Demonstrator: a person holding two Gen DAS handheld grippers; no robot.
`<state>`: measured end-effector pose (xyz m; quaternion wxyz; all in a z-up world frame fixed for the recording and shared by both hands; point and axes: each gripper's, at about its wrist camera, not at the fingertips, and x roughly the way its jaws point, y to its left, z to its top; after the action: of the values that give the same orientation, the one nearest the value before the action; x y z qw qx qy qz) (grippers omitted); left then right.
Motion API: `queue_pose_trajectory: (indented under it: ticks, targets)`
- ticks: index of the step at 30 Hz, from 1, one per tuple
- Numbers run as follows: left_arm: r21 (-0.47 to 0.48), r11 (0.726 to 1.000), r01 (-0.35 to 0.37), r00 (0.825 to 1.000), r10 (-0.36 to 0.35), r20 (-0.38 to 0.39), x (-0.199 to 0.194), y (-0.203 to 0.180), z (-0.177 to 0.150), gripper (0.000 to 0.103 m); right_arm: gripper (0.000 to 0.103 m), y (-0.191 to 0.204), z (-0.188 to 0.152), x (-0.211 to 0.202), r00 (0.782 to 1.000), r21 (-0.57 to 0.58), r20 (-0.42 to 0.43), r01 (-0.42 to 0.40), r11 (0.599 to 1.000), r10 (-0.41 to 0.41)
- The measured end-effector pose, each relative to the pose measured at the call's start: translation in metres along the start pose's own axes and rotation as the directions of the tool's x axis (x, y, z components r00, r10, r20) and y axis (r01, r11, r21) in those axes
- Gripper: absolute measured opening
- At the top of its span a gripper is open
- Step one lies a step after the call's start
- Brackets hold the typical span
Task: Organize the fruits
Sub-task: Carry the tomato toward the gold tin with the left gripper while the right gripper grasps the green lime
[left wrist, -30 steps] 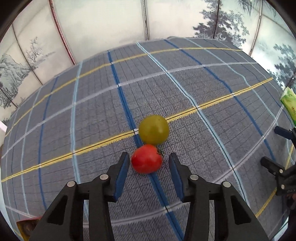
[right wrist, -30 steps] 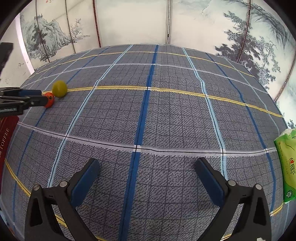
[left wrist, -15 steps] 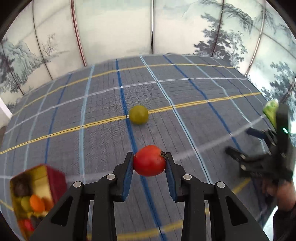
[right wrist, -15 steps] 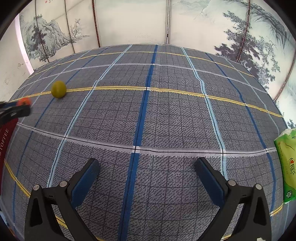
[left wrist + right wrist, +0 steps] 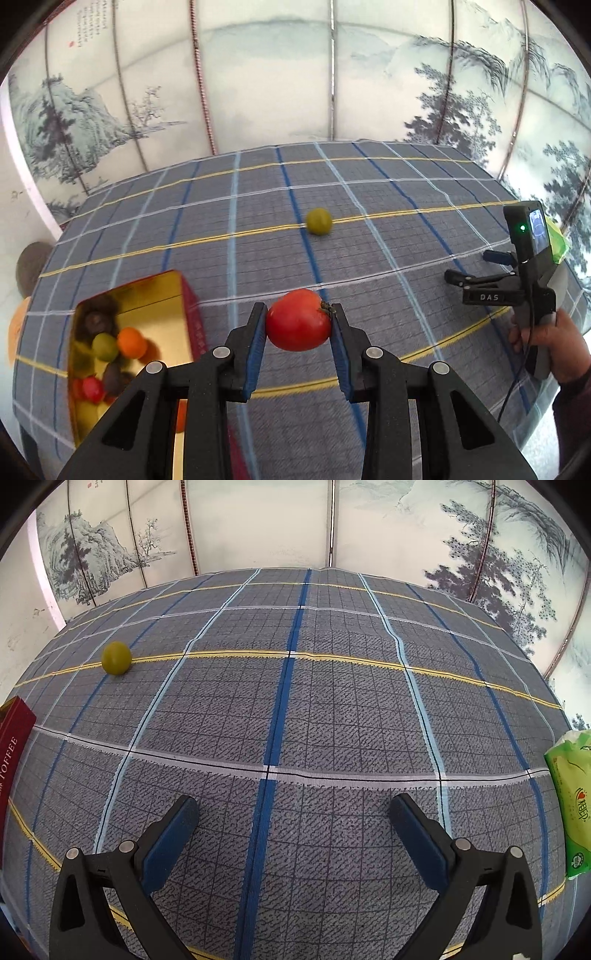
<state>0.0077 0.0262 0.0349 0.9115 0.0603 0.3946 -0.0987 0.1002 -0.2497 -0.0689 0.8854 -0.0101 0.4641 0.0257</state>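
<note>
My left gripper (image 5: 298,325) is shut on a red tomato (image 5: 297,320) and holds it above the plaid tablecloth. A yellow-green round fruit (image 5: 319,220) lies on the cloth further out; it also shows in the right wrist view (image 5: 116,657) at the far left. A red tin with a gold inside (image 5: 155,291) sits at the lower left and holds several fruits, among them an orange one (image 5: 131,342). My right gripper (image 5: 293,818) is open and empty, low over the cloth; it shows in the left wrist view (image 5: 476,267) at the right.
A green tissue pack (image 5: 570,801) lies at the table's right edge. The tin's red side (image 5: 11,749) shows at the left edge of the right wrist view. A painted folding screen (image 5: 332,74) stands behind the table. A brown round thing (image 5: 31,266) sits off the left edge.
My left gripper closed on the red tomato, lifted it and drew back from the yellow-green fruit, bringing the tin into view. My right gripper has not moved.
</note>
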Motion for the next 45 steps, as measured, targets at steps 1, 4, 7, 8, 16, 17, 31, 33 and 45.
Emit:
queue_pose_trajectory:
  ticks: [1, 4, 7, 8, 16, 17, 31, 33, 45]
  targets:
    - [-0.001, 1.0, -0.007, 1.0, 0.007, 0.003, -0.002, 0.003, -0.002, 0.035, 0.103, 0.0, 0.0, 0.0, 1.0, 0.0, 0.0, 0.0, 1.0, 0.0]
    - [-0.01, 1.0, -0.018, 1.0, 0.019, 0.005, -0.006, 0.012, -0.007, 0.035, 0.103, 0.001, -0.002, -0.001, 1.0, 0.001, -0.001, 0.004, 1.0, -0.004]
    - [-0.011, 0.999, -0.04, 0.999, 0.04, 0.007, -0.008, 0.021, -0.013, 0.035, 0.103, 0.001, -0.003, -0.002, 1.0, 0.001, 0.0, 0.006, 1.0, -0.006]
    - [-0.01, 0.999, -0.049, 0.999, 0.049, 0.008, -0.008, 0.024, -0.015, 0.035, 0.103, 0.002, -0.004, -0.002, 1.0, 0.002, 0.0, 0.007, 1.0, -0.007]
    - [-0.033, 0.997, -0.075, 0.997, 0.075, -0.004, -0.003, 0.047, -0.022, 0.035, 0.103, 0.017, -0.003, -0.02, 0.993, -0.025, 0.095, -0.07, 0.997, 0.072]
    - [-0.037, 0.996, -0.076, 0.997, 0.076, -0.007, -0.002, 0.049, -0.023, 0.035, 0.103, 0.025, -0.001, -0.023, 0.987, -0.035, 0.116, -0.112, 0.993, 0.116]
    - [-0.091, 0.99, -0.105, 0.994, 0.102, -0.031, 0.001, 0.08, -0.028, 0.035, 0.103, 0.123, 0.058, 0.009, 0.941, -0.215, 0.098, -0.297, 0.93, 0.323]
    - [-0.1, 0.99, -0.102, 0.994, 0.099, -0.036, 0.0, 0.084, -0.03, 0.035, 0.103, 0.129, 0.067, 0.016, 0.942, -0.228, 0.09, -0.295, 0.928, 0.322]
    - [-0.137, 0.983, -0.119, 0.992, 0.113, -0.055, -0.005, 0.095, -0.036, 0.035, 0.07, 0.151, 0.102, 0.054, 0.945, -0.29, 0.036, -0.301, 0.908, 0.325]
